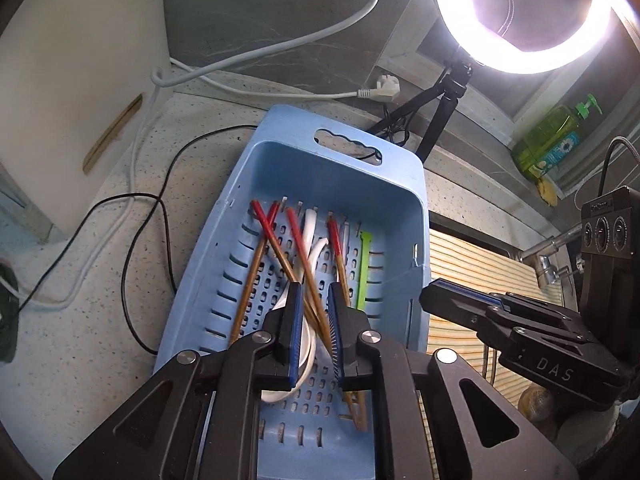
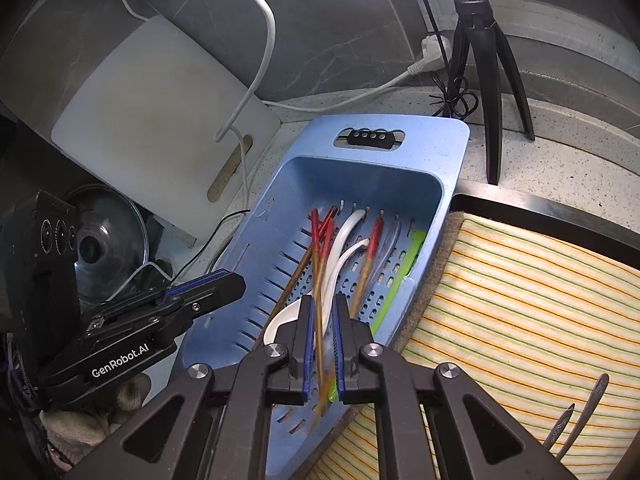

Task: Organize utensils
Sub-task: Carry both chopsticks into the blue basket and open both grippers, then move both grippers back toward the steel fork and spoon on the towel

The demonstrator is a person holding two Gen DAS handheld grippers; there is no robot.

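A blue slotted basket (image 1: 280, 168) (image 2: 452, 148) sits on the speckled counter. In it lie several red-tipped wooden chopsticks (image 1: 276, 248) (image 2: 320, 240), two white spoons (image 1: 310, 228) (image 2: 348, 224) and a green utensil (image 1: 364, 268) (image 2: 400, 276). My left gripper (image 1: 316, 292) hovers open over the basket's middle, empty. My right gripper (image 2: 323, 304) is open above the basket's near end, a chopstick passing between its fingers. In the left wrist view the right gripper (image 1: 444, 296) shows at the basket's right rim. In the right wrist view the left gripper (image 2: 224, 284) shows at the left rim.
A striped yellow cloth (image 2: 520, 300) (image 1: 472, 264) lies right of the basket, with two metal utensil handles (image 2: 576, 412) on it. A white cutting board (image 2: 160, 120) (image 1: 80, 80), cables (image 1: 132, 240), a tripod (image 2: 488, 80), a ring light (image 1: 520, 12), a pot lid (image 2: 108, 240) and a green soap bottle (image 1: 552, 140) stand around.
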